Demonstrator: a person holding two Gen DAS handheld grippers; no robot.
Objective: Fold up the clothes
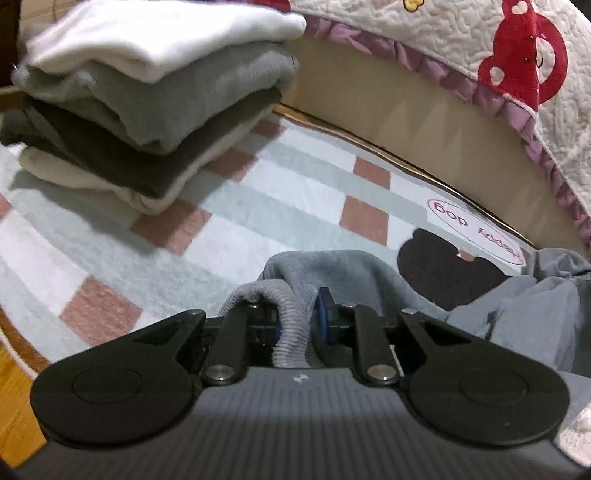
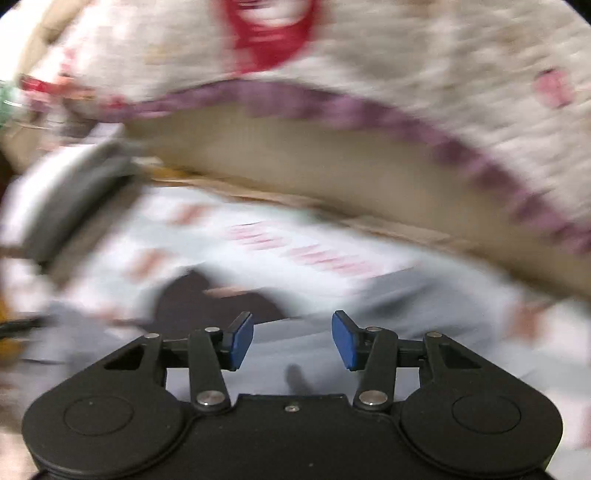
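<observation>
Left wrist: left gripper jaws clamp grey garment's ribbed cuff — right gripper jaws wide, empty.

Checked rug, pale green, white and pink squares, oval "Happy dog" label near its far edge. Beyond: beige bed base, quilted bedspread with purple frill, red motif.

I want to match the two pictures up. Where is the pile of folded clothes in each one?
Left wrist view: the pile of folded clothes sits upper left on the checked rug, sharp and close.
Right wrist view: the same pile shows at the left edge, badly blurred.
Shared landmark: the purple frill of the quilt arcs across the top of both.
</observation>
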